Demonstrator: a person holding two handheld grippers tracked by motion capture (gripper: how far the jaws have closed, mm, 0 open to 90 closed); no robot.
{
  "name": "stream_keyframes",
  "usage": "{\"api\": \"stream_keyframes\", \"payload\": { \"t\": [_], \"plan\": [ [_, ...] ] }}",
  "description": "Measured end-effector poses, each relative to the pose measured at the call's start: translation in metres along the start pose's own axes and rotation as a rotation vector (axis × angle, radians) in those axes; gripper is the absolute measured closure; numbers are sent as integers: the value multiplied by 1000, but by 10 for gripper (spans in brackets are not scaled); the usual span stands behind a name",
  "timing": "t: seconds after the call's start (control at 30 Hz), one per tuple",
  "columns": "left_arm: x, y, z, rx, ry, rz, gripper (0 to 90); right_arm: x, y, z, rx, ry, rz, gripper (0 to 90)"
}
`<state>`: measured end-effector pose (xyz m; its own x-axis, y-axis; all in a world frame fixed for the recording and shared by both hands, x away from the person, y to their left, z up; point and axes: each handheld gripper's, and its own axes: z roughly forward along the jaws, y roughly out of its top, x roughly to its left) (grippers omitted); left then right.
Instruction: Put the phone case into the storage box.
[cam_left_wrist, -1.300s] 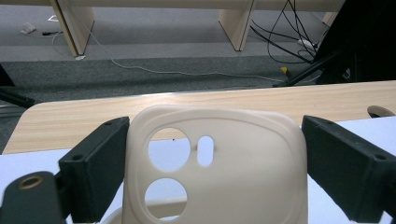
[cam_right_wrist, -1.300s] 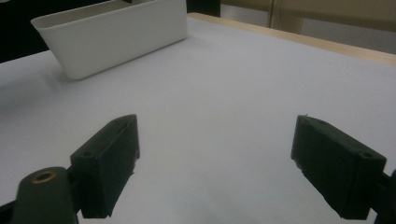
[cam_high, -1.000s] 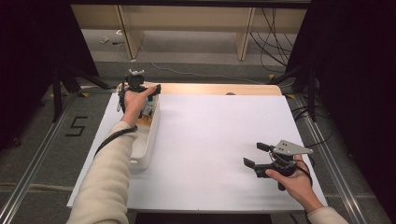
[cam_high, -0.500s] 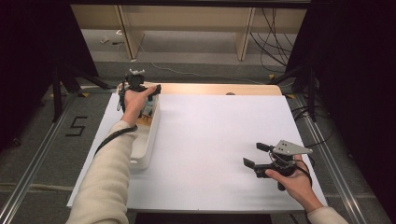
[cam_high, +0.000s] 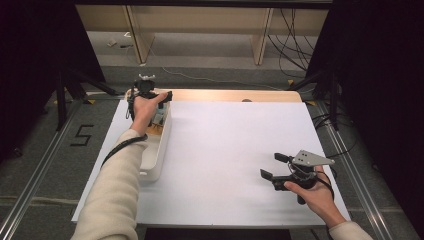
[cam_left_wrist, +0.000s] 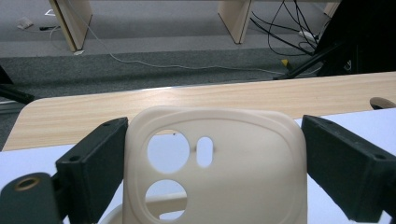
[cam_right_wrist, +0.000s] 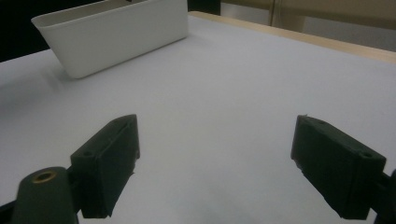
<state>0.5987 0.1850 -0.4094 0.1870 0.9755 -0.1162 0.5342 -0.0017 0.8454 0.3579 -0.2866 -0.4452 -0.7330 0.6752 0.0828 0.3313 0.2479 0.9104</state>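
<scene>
Left gripper (cam_left_wrist: 212, 170) static; floor mark "5" (cam_high: 81, 135)

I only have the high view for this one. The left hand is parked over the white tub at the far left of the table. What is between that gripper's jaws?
Observer: A cream soft-plastic phone case with round camera cut-outs, standing upright. Both its side edges meet the black jaws of the left gripper.
Operator: Is it clear of the tub?
Observer: The long white plastic tub's rim shows just under the case. I cannot tell whether they touch.
Operator: And the right one?
Observer: The right gripper has its jaws wide apart, with nothing but the bare white table cover between them.
</scene>
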Motion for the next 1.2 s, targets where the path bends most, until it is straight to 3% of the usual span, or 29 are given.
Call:
{"api": "stream_keyframes", "payload": {
  "t": [0.6,0.77,0.87,1.2],
  "plan": [
    [0,-2,1,5,17,2,96,0,0,0,3,1,-2,162],
    [0,-4,2,46,29,39,93,0,0,0,4,2,-2,162],
    [1,-6,2,29,29,26,95,0,0,0,3,1,-1,162],
    [1,-6,2,52,27,51,89,0,0,0,8,0,-3,162]
  ]
}}
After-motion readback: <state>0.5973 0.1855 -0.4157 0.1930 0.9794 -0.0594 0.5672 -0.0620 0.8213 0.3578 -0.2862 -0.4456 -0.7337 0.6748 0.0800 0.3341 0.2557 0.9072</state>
